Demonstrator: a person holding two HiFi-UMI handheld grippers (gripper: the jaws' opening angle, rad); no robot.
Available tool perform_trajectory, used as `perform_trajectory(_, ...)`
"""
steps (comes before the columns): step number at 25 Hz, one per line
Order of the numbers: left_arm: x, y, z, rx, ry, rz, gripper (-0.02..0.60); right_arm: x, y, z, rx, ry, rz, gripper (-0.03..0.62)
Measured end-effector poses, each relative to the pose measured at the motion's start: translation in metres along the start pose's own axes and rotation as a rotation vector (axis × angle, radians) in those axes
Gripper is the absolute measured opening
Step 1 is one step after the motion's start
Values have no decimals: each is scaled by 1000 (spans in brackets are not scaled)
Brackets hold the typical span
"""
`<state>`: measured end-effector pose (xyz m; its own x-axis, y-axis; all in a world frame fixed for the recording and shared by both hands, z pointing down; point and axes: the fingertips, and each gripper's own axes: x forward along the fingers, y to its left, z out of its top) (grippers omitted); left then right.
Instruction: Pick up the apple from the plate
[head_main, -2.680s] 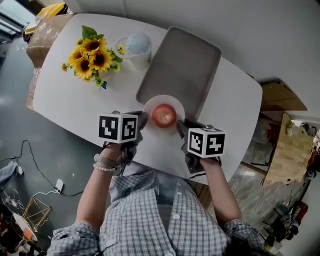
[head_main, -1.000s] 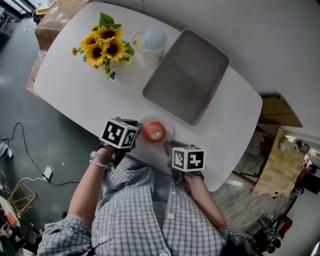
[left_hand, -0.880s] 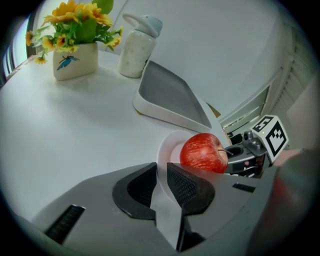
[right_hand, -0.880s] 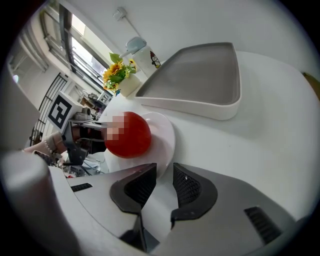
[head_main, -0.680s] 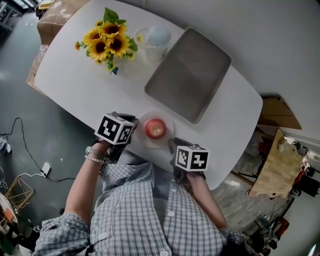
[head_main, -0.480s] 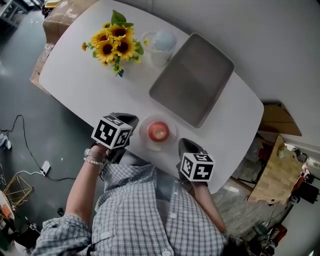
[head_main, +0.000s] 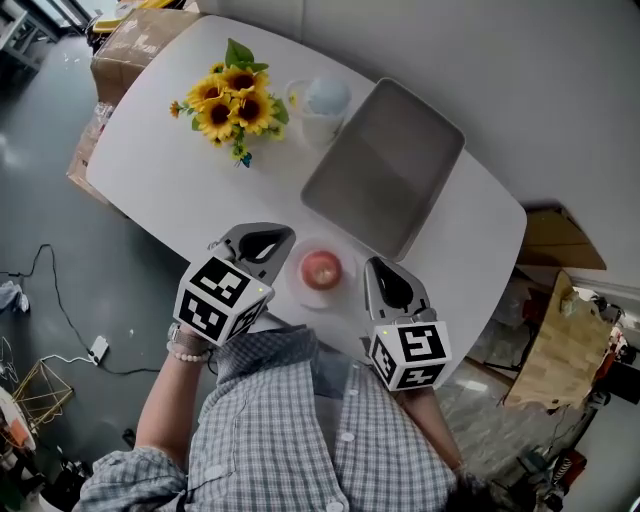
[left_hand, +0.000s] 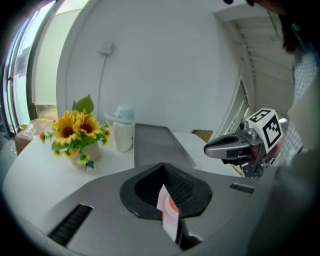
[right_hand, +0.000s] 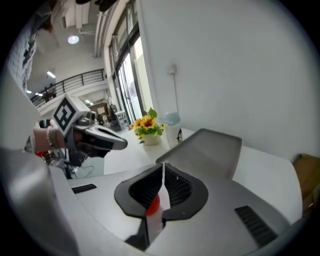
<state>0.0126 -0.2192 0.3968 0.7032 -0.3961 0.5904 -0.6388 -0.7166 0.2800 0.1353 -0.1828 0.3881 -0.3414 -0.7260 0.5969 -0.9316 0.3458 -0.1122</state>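
Observation:
A red apple (head_main: 321, 268) sits on a small white plate (head_main: 300, 288) near the table's front edge. My left gripper (head_main: 286, 236) hovers just left of the plate, shut with nothing in it. Just right of the plate, my right gripper (head_main: 371, 264) is shut and empty too. In the left gripper view, a sliver of the apple (left_hand: 173, 204) shows past the shut jaws, and the right gripper (left_hand: 226, 146) is opposite. In the right gripper view, the apple (right_hand: 153, 204) shows low in front of the jaws, and the left gripper (right_hand: 113, 141) is at the left.
A grey tray (head_main: 385, 165) lies beyond the plate. Sunflowers in a vase (head_main: 232, 98) and a pale lidded cup (head_main: 322, 104) stand at the back left of the white table (head_main: 160, 170). A wall runs behind; cardboard boxes (head_main: 125, 45) sit on the floor by the table's left end.
Both grippers have risen and drawn back toward the person, so their cubes sit larger and nearer. The apple stays on the plate.

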Motion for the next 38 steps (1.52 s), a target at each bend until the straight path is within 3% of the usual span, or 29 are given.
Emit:
perform_trajectory(6, -24, -34, 59, 133, -154, -14, 11, -26, 9, 67, 2, -201, 21, 28)
perform_trajectory(13, -32, -57, 90, 221, -222, -41, 11, -51, 13, 114, -51, -329, 7, 26)
perform_trajectory(38, -26, -65, 88, 199, -223, -105, 11, -48, 22, 117, -64, -316, 25, 25)
